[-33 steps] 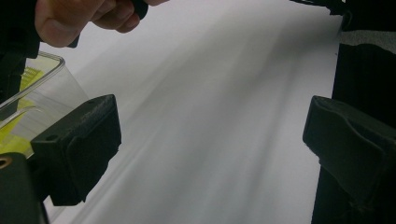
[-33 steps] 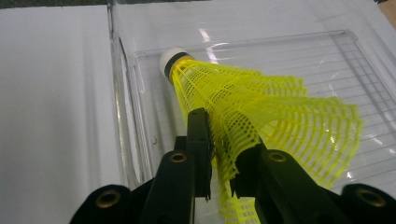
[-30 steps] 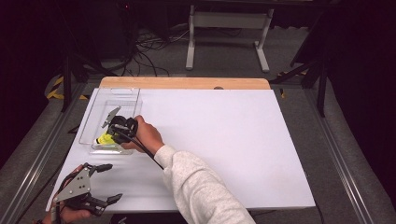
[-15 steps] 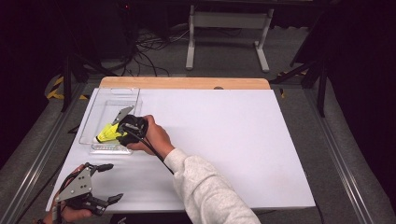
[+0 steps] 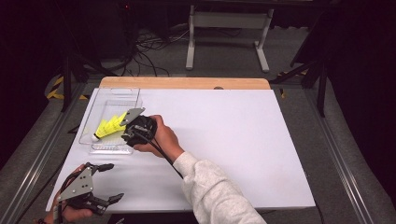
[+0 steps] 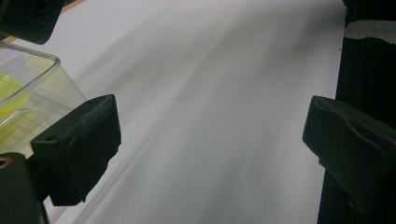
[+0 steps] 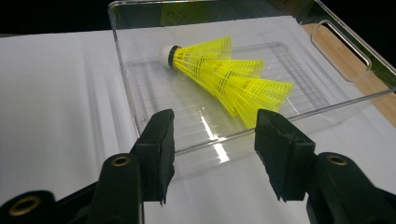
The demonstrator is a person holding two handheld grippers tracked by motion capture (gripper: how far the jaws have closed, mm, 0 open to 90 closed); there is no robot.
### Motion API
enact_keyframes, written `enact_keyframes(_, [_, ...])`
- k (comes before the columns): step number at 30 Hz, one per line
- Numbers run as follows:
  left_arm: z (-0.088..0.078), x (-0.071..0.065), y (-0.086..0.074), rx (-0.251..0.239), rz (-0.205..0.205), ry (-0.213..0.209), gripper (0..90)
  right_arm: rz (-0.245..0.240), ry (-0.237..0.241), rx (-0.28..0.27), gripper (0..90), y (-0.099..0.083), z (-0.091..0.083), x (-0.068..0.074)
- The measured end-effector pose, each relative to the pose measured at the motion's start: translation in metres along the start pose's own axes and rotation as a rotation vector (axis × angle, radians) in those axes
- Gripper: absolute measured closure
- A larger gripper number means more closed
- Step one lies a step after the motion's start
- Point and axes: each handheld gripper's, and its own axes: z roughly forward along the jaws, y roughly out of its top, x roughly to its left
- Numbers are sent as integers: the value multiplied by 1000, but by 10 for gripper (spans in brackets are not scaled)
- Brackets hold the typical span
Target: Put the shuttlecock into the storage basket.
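- Counter (image 5: 243, 121): right side and middle bare, wide free room.
- Tray (image 5: 105, 145) at left rear; clear walls block level entry, top open.
- Shuttlecock (image 5: 111, 127) lies in tray, takes its near part.
- Right gripper (image 5: 135, 132) at tray's right wall; forearm crosses front middle.
- Left gripper (image 5: 100, 184) at front left corner.

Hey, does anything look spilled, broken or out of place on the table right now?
Nothing stands out. The yellow shuttlecock lies on its side inside the clear tray, intact, with the right gripper open just outside the tray's wall.
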Motion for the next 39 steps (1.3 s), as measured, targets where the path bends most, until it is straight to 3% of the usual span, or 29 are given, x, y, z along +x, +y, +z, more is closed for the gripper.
enact_keyframes(24, [1,0,-1,13,-4,8,55,32,-72,-48,440,-22,-43,-15])
enact_keyframes(39, [2,0,-1,16,-5,9,55,36,-150,-70,403,-30,-69,-24])
